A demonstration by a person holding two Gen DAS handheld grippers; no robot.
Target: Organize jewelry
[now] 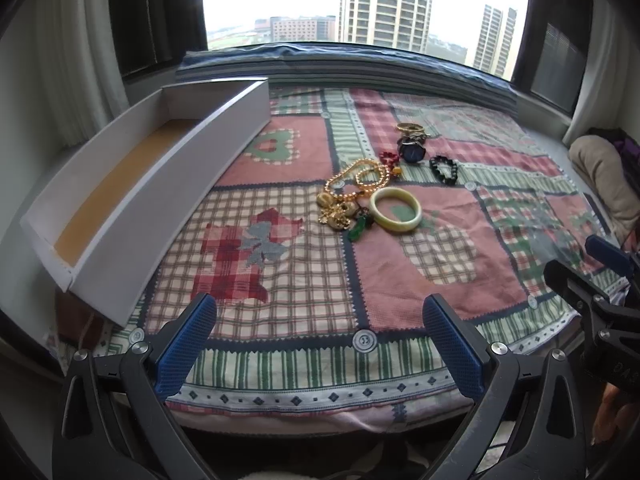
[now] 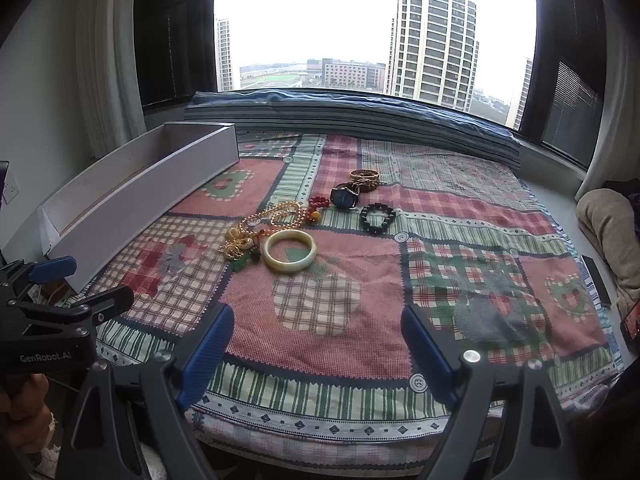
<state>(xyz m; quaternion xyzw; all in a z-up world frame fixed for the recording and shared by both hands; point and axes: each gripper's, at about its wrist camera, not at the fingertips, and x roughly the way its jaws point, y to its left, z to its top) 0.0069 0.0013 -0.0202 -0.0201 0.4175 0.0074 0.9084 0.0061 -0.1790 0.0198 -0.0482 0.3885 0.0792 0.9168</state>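
Note:
Jewelry lies in a loose heap mid-cloth: a pale jade bangle (image 1: 395, 210) (image 2: 290, 256), a gold bead necklace with charms (image 1: 352, 190) (image 2: 264, 224), a green pendant (image 1: 356, 229), a dark watch (image 1: 412, 151) (image 2: 345, 197), a black bead bracelet (image 1: 444, 168) (image 2: 377, 219), red beads (image 1: 389, 157) and gold bangles (image 1: 410, 128) (image 2: 364, 176). A long white box (image 1: 168, 184) (image 2: 132, 196), open and empty, lies at the left. My left gripper (image 1: 320, 336) and right gripper (image 2: 318, 344) are both open, empty, near the front edge, well short of the jewelry.
A patchwork cloth (image 1: 400, 272) (image 2: 360, 288) covers the surface. A folded blue blanket (image 2: 360, 112) runs along the window sill behind. A beige cushion (image 2: 612, 236) sits at the right, with a dark flat device (image 2: 596, 280) beside the cloth edge.

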